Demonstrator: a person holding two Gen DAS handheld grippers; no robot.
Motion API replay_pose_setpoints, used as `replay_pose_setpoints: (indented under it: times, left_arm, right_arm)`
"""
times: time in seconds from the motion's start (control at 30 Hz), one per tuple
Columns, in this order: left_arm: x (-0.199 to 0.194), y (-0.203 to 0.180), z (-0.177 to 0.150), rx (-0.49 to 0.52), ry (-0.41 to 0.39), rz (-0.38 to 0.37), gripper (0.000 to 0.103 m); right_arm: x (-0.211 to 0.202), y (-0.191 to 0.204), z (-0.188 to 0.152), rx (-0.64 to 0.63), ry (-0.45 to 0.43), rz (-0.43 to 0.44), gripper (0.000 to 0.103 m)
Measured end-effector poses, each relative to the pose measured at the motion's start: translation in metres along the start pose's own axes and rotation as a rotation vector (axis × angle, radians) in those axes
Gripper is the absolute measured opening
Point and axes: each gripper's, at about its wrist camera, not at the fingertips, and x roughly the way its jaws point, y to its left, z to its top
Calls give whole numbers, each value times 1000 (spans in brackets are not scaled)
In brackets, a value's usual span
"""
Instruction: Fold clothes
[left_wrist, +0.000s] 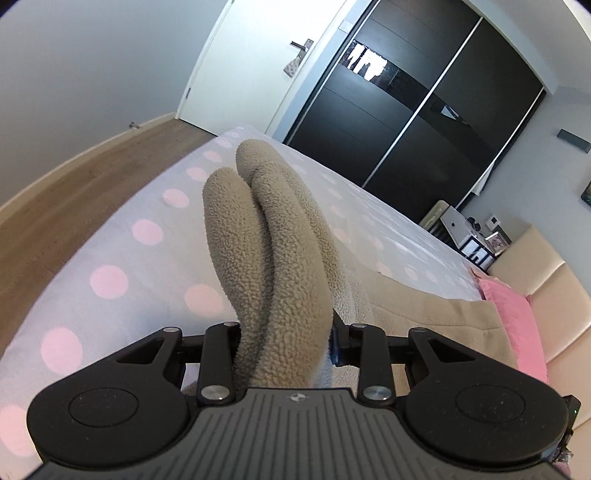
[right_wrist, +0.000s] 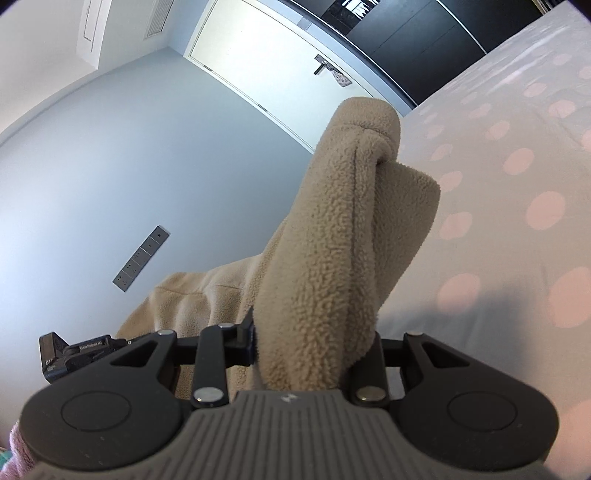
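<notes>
Dotted bed edge beside floor; fleece garment in both tools.

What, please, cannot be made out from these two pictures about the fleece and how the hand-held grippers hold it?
- Left wrist view: the left hand-held gripper has its fingertips buried in the bunched fleece, so the pads are hidden.
- Right wrist view: the right hand-held gripper is likewise covered by fleece.
- Both views: what kind of garment it is, since folds and the gripper bodies hide most of it.
- Both views: the person, out of frame.
</notes>
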Motion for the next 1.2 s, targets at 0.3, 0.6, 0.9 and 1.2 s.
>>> replay_pose_setpoints:
  times: [0.3,0.6,0.9,1.2]
  left_arm:
    - [44,63,-10,-45,-28,27,30]
    - [90,100,-38,-89,47,151,33]
    - [78,135,-40,-159,60,184,45]
    - [22,147,-31,-222,-175,311,54]
  right_arm:
    - [79,-22,-27,14,30,-28,36]
    - [121,-62,-57,23,88,-171,44]
    - [107,-68,-42,-16,162,-347,62]
    - [64,-47,-34,-200,120,-396,64]
